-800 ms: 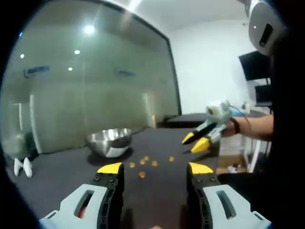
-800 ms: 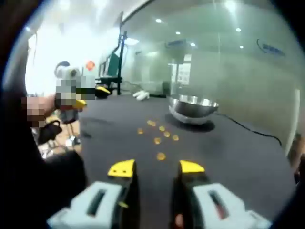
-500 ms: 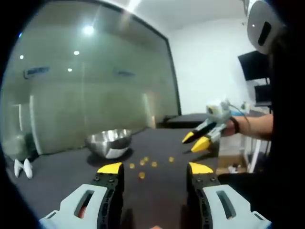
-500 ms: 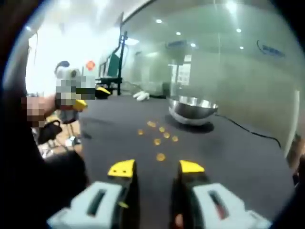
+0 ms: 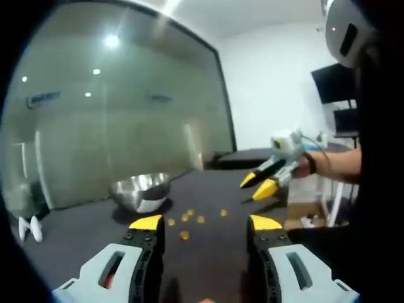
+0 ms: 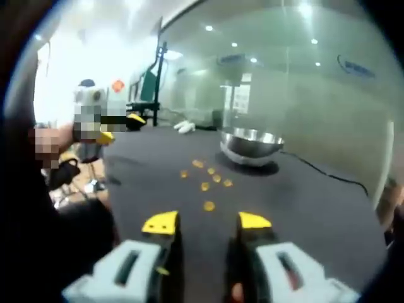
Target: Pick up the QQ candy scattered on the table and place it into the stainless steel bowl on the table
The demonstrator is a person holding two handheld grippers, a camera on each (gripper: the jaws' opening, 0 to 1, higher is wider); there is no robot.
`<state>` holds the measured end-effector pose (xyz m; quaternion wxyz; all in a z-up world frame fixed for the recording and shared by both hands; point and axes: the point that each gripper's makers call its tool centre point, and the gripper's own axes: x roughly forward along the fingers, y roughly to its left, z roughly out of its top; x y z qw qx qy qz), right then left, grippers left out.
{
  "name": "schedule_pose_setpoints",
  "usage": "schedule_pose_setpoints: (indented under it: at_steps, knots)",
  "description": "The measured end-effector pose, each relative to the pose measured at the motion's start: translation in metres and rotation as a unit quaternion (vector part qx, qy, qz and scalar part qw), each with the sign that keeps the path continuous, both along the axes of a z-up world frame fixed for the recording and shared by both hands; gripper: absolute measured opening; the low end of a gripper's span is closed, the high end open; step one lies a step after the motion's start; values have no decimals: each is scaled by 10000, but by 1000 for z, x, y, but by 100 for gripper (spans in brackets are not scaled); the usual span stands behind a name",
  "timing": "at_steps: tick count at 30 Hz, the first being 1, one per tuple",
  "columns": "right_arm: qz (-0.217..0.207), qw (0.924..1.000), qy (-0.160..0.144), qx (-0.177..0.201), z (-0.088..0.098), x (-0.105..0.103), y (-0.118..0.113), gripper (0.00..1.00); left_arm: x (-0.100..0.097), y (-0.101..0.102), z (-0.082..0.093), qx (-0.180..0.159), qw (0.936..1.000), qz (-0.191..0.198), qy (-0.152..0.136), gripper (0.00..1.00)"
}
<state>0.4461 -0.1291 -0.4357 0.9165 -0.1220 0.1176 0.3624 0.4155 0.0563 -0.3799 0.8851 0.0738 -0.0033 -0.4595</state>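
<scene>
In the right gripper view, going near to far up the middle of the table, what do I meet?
Right gripper → nearest candy → cluster of candies → stainless steel bowl → glass wall.

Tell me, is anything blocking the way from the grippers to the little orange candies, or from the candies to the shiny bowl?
Nothing visible is. In the right gripper view, bare dark table lies between the open right gripper and the candies, and between those and the bowl. The left gripper has the same open path.
</scene>
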Motion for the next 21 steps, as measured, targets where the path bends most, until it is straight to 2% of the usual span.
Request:
schedule_pose_setpoints:
  at_steps: [8,16,21]
  knots:
    - [9,10000,-34,-51,1,-2,-2,36,-5,3,-2,-11,10000,30,4,53]
    - [92,9999,-16,104,2,-6,3,35,-5,6,1,-31,10000,64,-18,52]
    - [6,9999,-137,75,6,-4,-1,34,-6,5,2,-36,10000,63,-20,52]
